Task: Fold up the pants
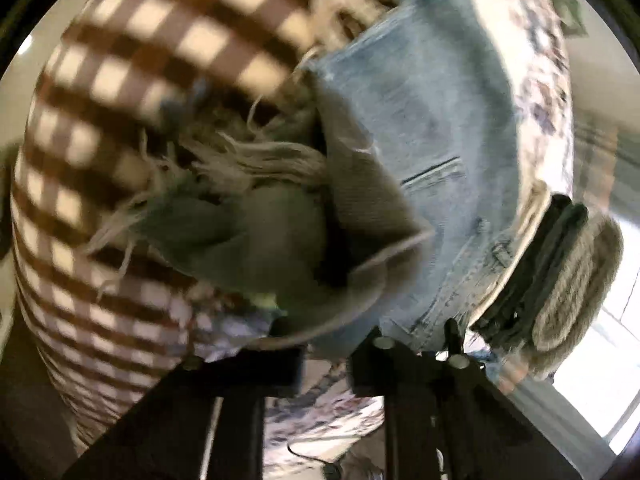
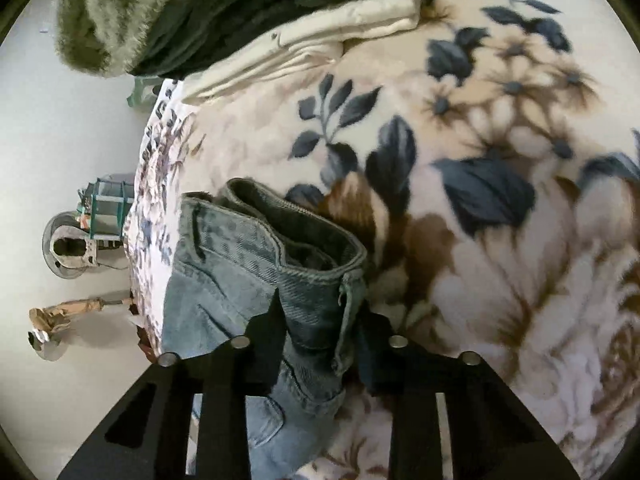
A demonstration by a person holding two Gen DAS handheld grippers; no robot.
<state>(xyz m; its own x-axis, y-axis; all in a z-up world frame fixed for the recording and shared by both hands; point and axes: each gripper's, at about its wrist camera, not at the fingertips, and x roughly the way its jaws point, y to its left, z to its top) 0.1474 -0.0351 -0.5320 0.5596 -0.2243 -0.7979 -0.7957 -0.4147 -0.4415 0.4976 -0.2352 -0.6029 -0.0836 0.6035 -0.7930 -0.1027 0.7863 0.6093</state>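
Right wrist view shows the jeans (image 2: 256, 264) low and left of centre on the flowered blanket (image 2: 500, 220), waistband bunched between your right gripper (image 2: 320, 344) fingers, jaws narrowed onto the denim. In the left wrist view your left gripper (image 1: 324, 360) pinches the frayed hem end low in the frame. You seem mid-fold; next, bring hem to waistband and lay it flat.

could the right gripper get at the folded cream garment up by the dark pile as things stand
Probably not right away. The right gripper is shut on the jeans at the waistband, so it would have to let go first. Past that, only open floral blanket lies between it and the cream garment.
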